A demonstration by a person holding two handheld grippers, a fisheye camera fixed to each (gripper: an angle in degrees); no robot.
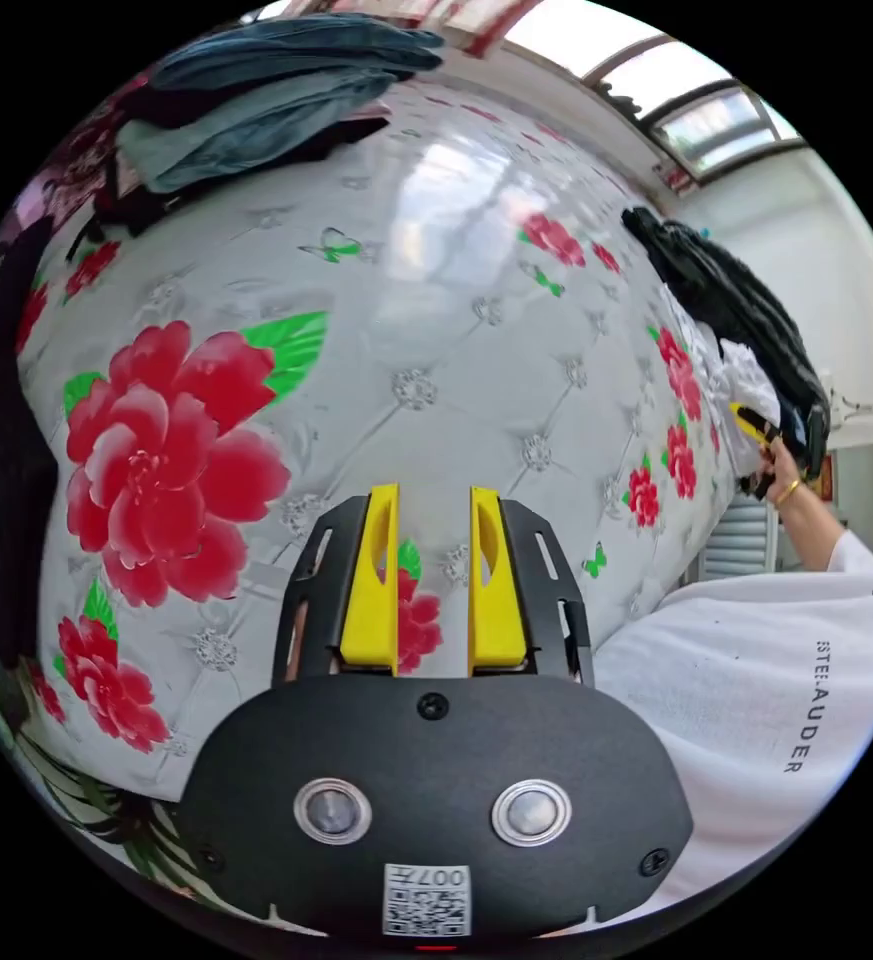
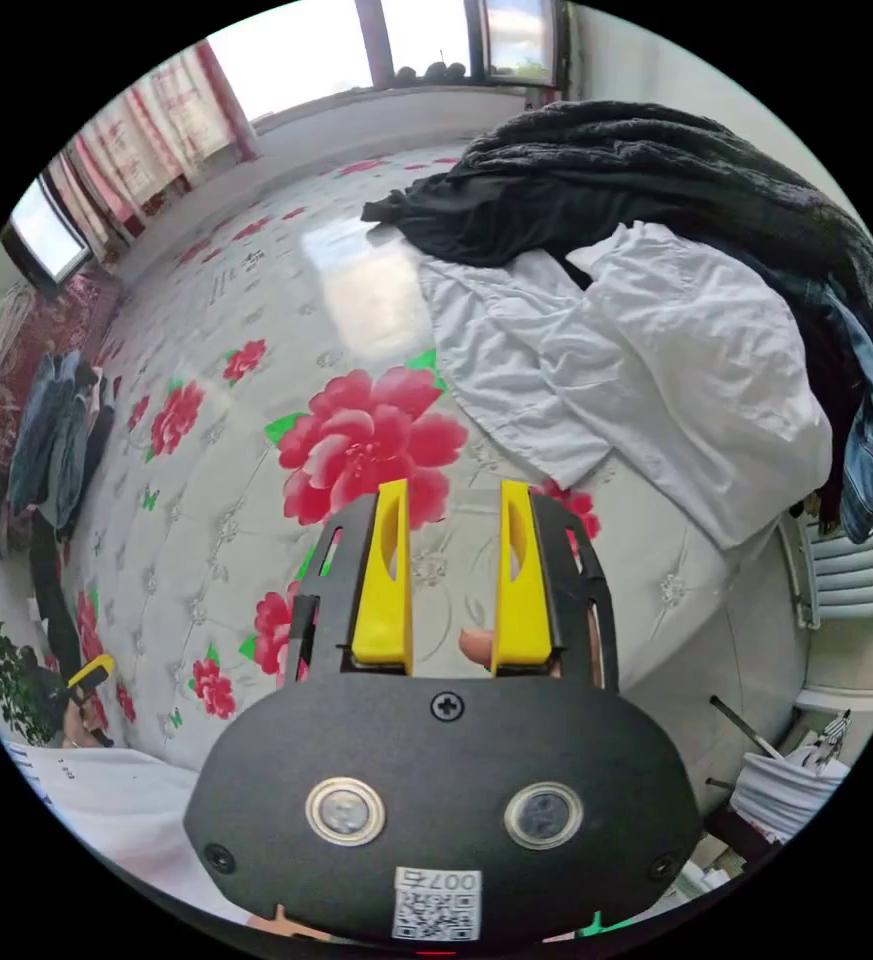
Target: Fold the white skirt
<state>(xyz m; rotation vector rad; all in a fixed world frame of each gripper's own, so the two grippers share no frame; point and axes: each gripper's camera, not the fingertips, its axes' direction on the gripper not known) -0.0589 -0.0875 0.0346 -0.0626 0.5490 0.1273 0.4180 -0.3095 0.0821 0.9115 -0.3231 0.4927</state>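
Both grippers' fingers (image 1: 434,575) (image 2: 453,578) parted — gripping nothing, above bed (image 2: 256,480).

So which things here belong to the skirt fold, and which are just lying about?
Job:
- crumpled white fabric skirt
- left gripper, open
- right gripper, open
- white floral quilted bed surface

Lying about:
- black clothes heap
- blue denim garment
- teal clothes pile

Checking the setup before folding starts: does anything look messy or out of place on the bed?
The white skirt lies crumpled at the bed's corner, one edge drooping over the side, partly tucked under a heap of dark clothes. Both grippers, left and right, are open with nothing between their jaws.
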